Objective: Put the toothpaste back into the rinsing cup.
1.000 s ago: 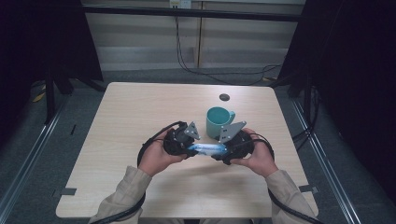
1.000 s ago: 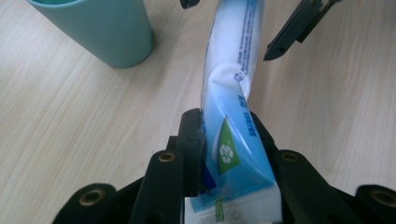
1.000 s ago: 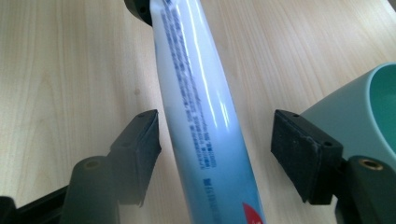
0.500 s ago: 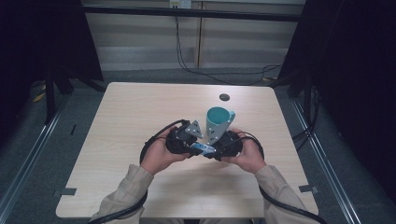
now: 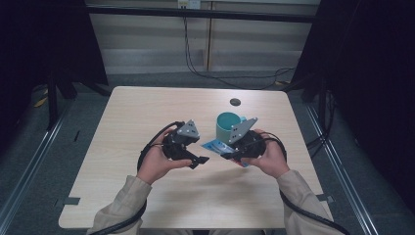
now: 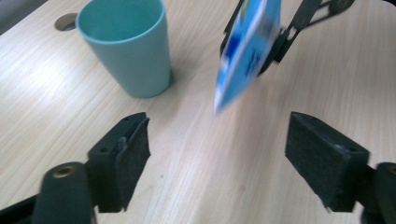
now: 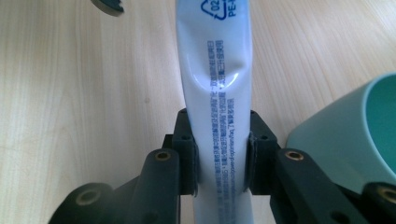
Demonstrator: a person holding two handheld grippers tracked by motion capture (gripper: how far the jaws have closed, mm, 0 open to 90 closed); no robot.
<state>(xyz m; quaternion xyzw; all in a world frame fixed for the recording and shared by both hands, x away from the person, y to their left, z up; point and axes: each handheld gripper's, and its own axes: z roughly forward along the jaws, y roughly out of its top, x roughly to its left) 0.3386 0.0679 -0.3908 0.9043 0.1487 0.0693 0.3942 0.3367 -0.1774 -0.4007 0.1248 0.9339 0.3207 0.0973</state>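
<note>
My left gripper (image 6: 219,154) has just let go, jaws now wide apart, leaving the blue-and-white tube (image 7: 217,107) clamped solely in my right gripper (image 7: 219,156), beside the teal cup (image 5: 229,125), so I judge the handover done.

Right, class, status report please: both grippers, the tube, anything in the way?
Left gripper open, holding nothing. Right gripper shut on blue-and-white tube, held above table. Teal cup close beside right gripper.

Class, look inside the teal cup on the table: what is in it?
The teal cup looks empty: only its bare inner wall shows in the left gripper view. Its bottom is hidden by the rim, so something small there cannot be excluded.
</note>
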